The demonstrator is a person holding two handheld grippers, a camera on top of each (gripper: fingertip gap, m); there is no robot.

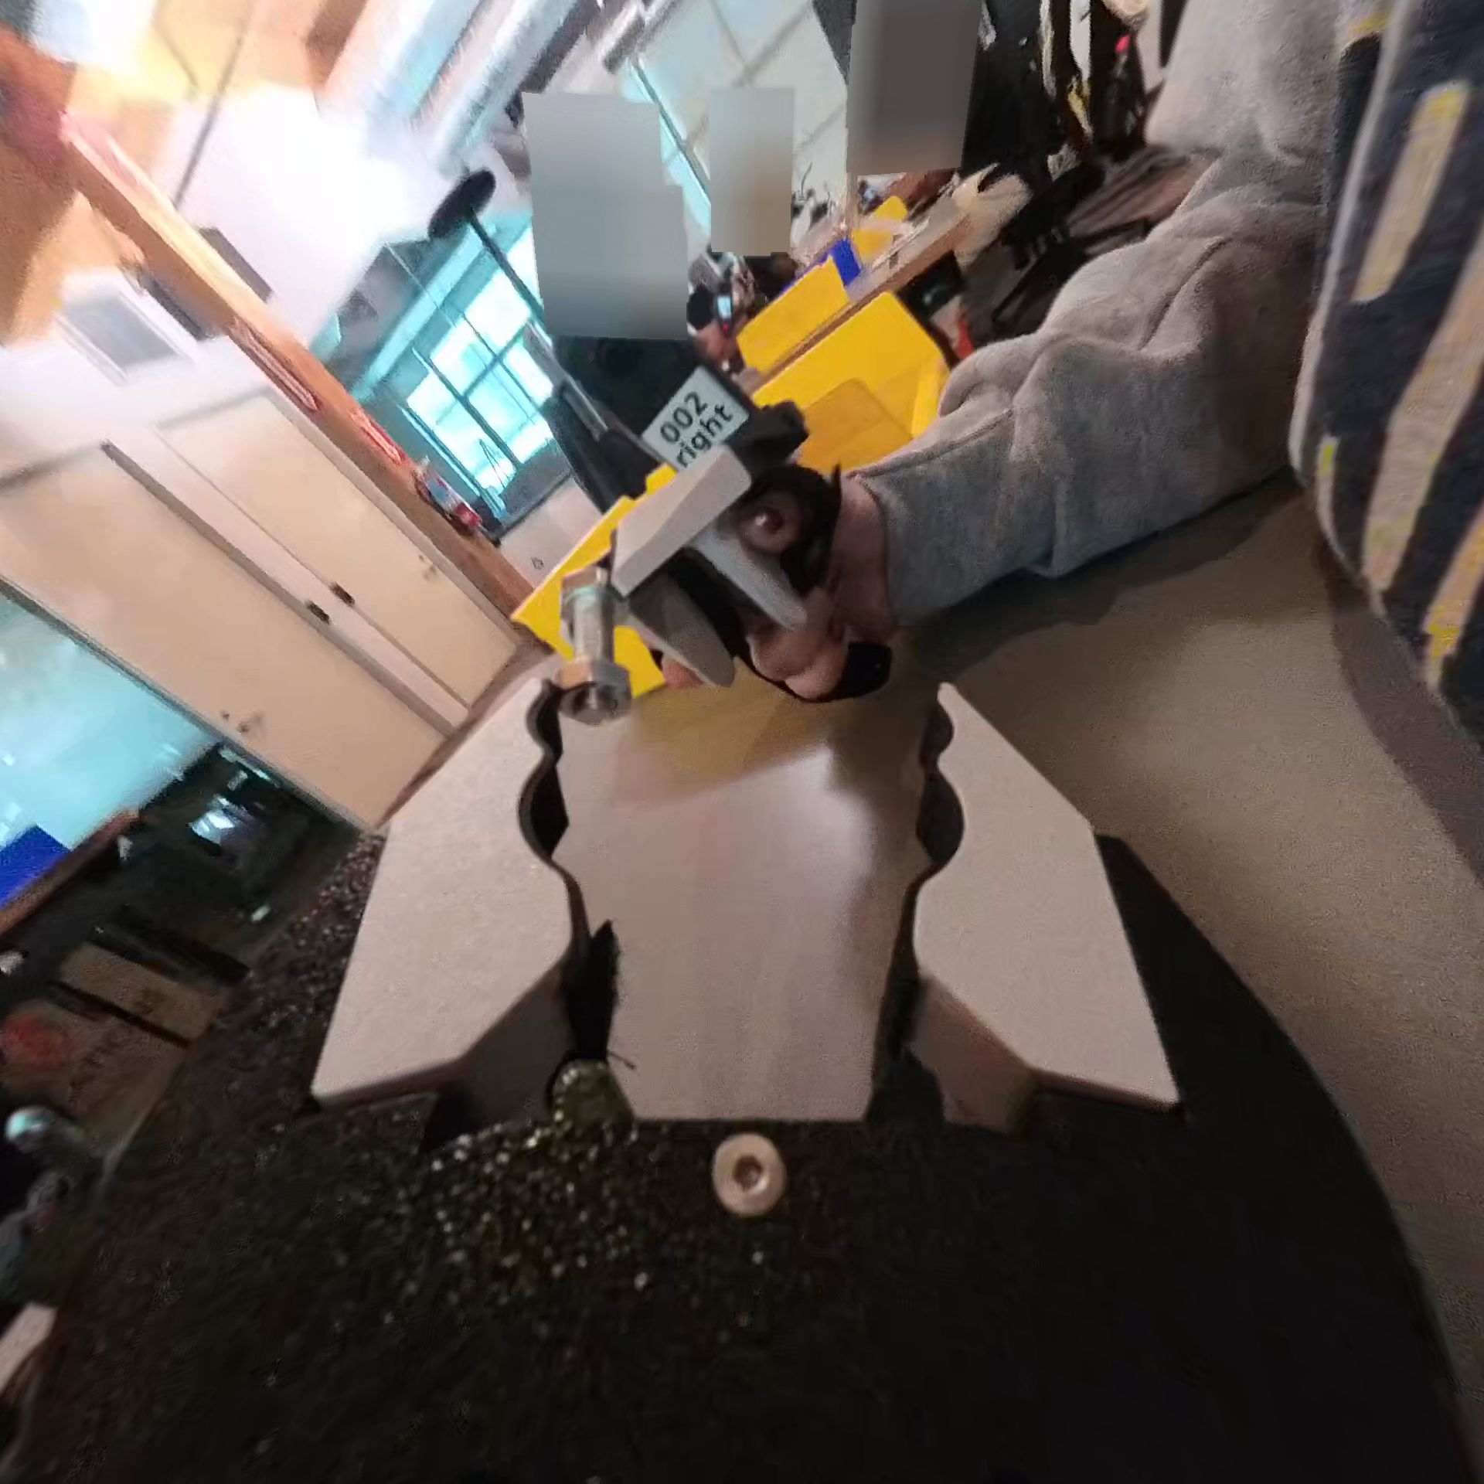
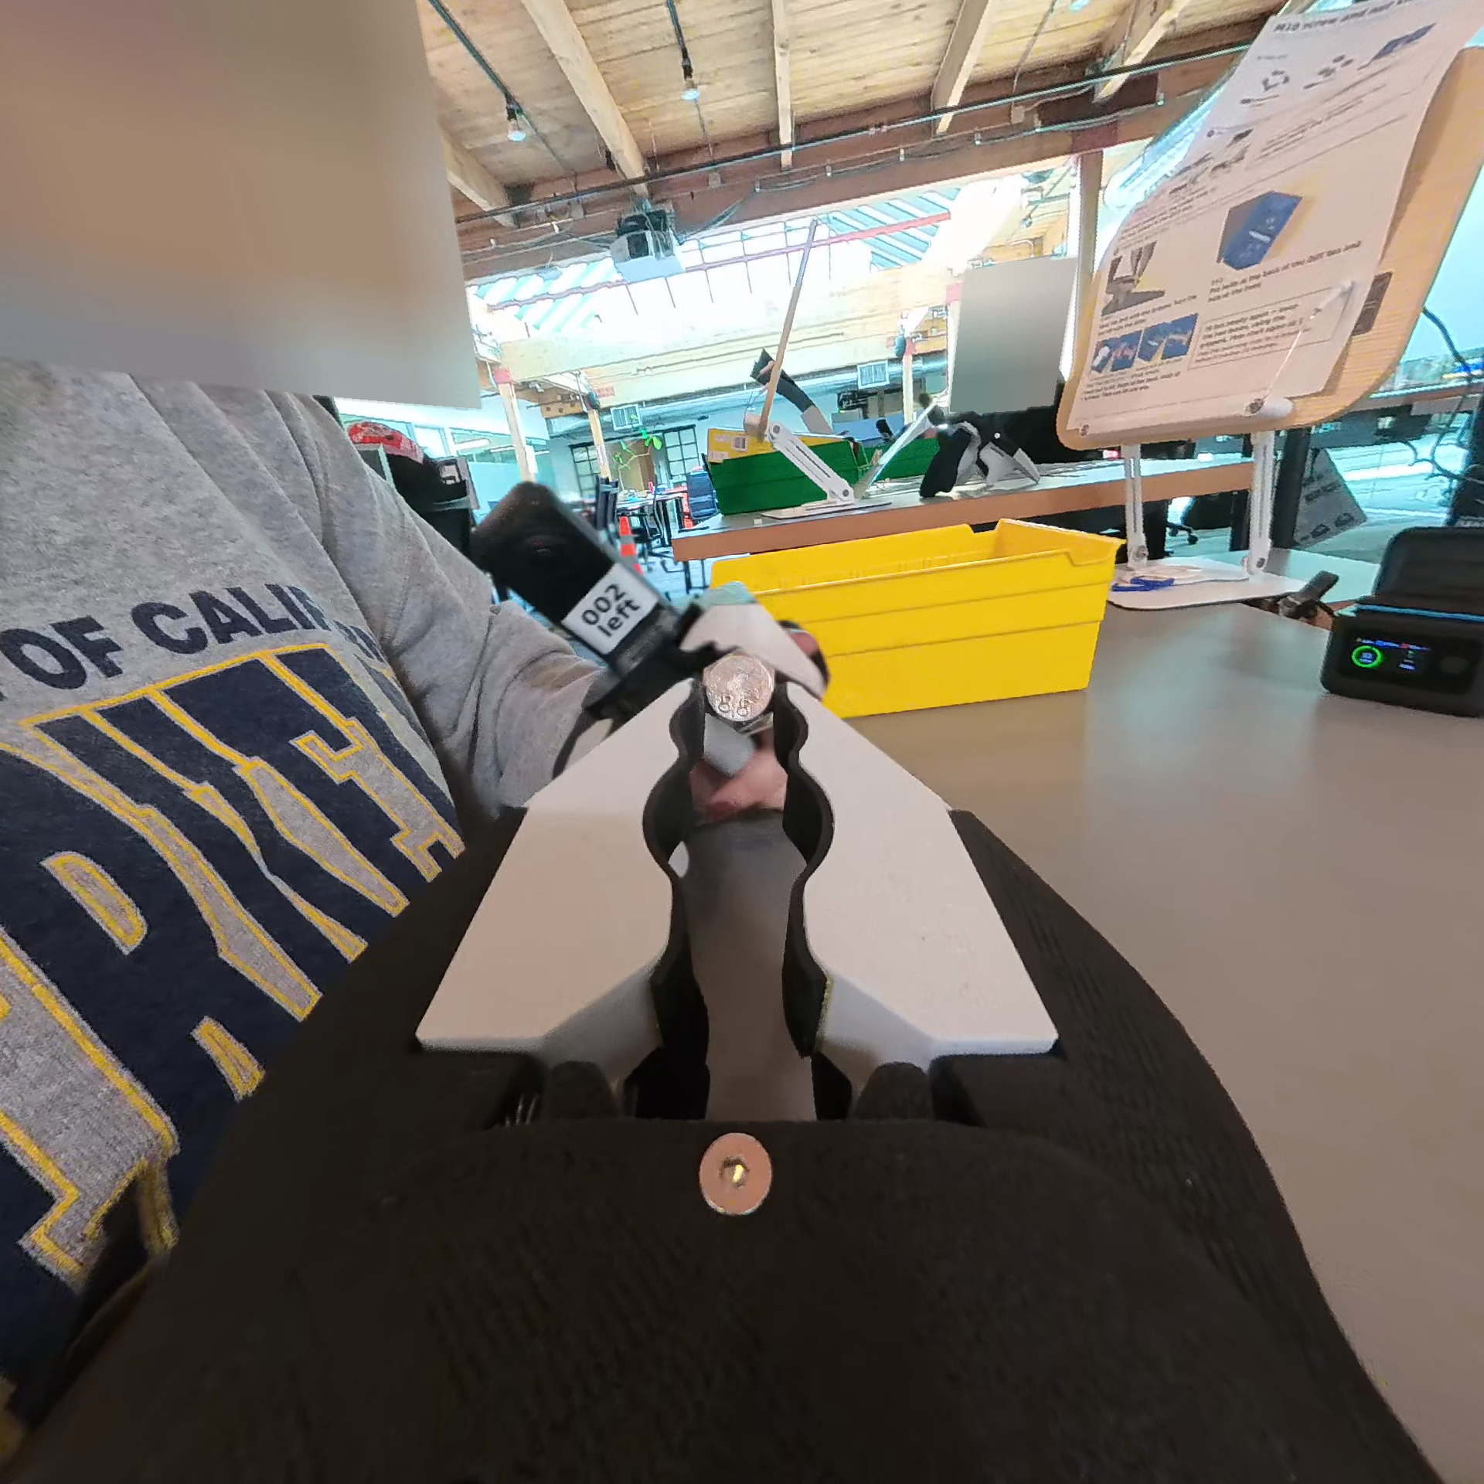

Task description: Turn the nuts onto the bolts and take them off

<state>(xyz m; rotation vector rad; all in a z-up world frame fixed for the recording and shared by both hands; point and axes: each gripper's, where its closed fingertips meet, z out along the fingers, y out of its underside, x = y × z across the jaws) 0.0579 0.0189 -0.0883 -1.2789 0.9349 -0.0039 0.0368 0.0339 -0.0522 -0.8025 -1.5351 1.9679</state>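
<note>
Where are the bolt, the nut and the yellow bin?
bolt (image 2: 739,682): right wrist view, round head face.
nut (image 1: 593,697): left wrist view, hex face at the bolt's lower end.
yellow bin (image 2: 923,634): right wrist view, front wall.

We log an open workshop-style lab, exposed timber ceiling beams (image 2: 803,72) upper centre, long workbench (image 2: 923,502) mid-frame, yellow parts bin (image 2: 923,634), instruction sheet on stand (image 2: 1253,217) upper right.
</note>
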